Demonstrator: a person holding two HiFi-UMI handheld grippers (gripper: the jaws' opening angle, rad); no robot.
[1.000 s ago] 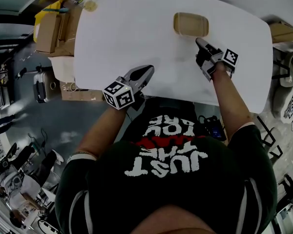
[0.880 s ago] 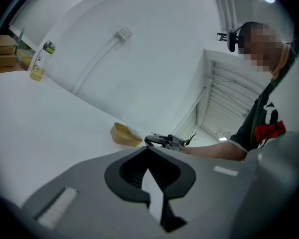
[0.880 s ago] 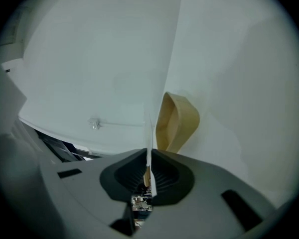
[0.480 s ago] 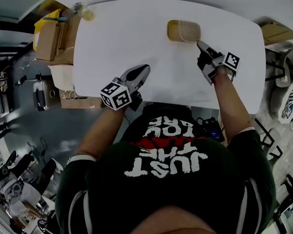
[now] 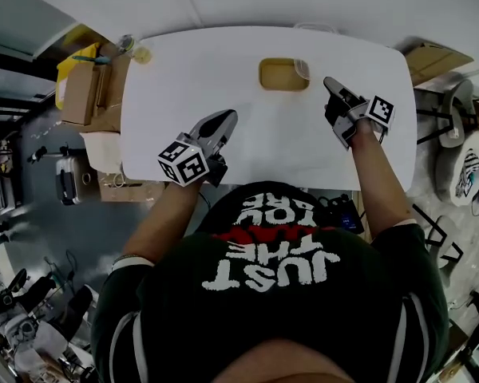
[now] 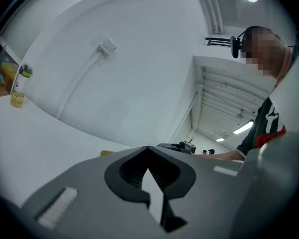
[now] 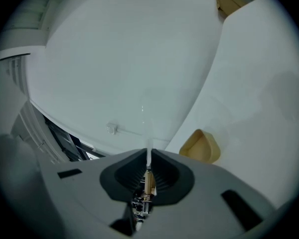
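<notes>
Item: one tan tray, lying toward the far edge of the one white table. Grippers, two. My left gripper hangs over the table well short of the tray, on its near-left side, jaws pressed together on nothing. My right gripper sits just right of the tray, apart from it, jaws likewise together with only a thin slit. One bottle stands well left of the tray. Step, as I judge it: both tools poised, tray untouched. Taking its rim would call for parting the right jaws first.
</notes>
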